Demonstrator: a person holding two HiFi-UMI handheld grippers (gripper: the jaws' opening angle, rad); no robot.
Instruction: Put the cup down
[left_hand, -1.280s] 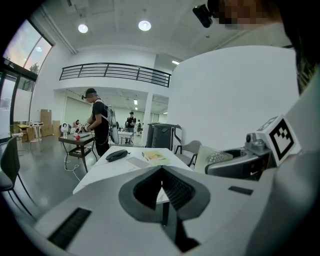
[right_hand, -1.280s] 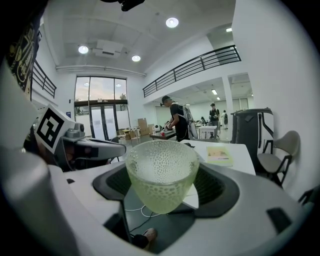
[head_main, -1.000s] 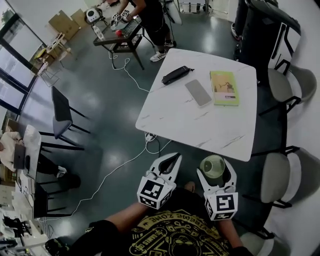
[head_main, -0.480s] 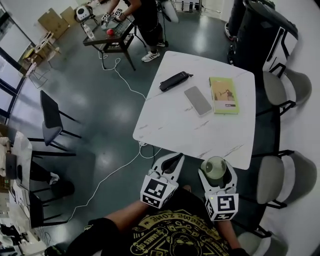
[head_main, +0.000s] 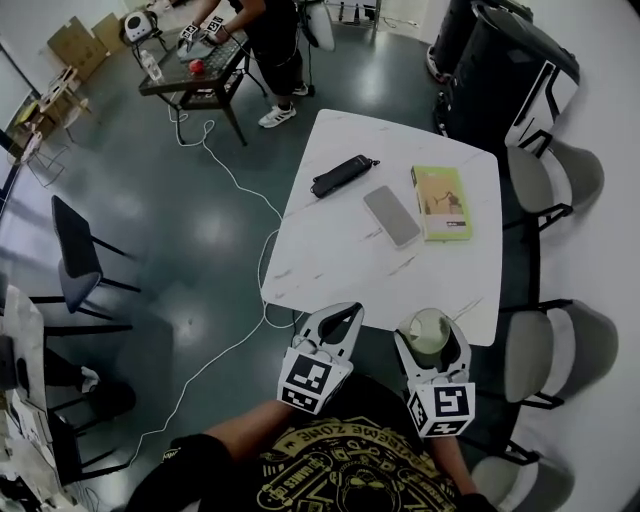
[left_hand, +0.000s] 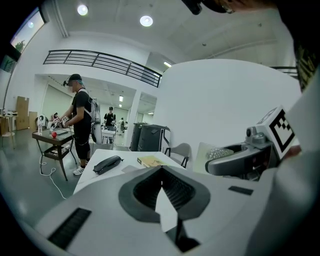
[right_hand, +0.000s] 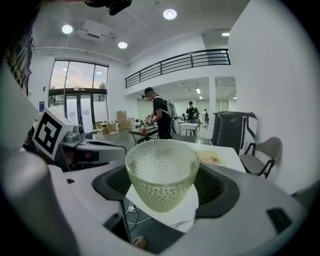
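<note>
— What did the head view give you?

— I saw the right gripper (head_main: 430, 322) clamped on the cup (head_main: 427, 332), which stood upright at the near edge of the white table (head_main: 340, 250). The left gripper (head_main: 343, 315) hung just beside it, also at that edge. Farther up the table lay a phone (head_main: 391, 215), a green book (head_main: 440, 202) and a black case (head_main: 340, 176).

— And the left gripper view?

— Its jaw tips met, with only the tabletop showing behind them. The right gripper and the cup sat off to its right.

— The right gripper view?

— Both jaws pressed the sides of the pale green, dimpled cup. It was rim up, with its base over the table's near corner. I couldn't tell whether it touched the surface.
</note>
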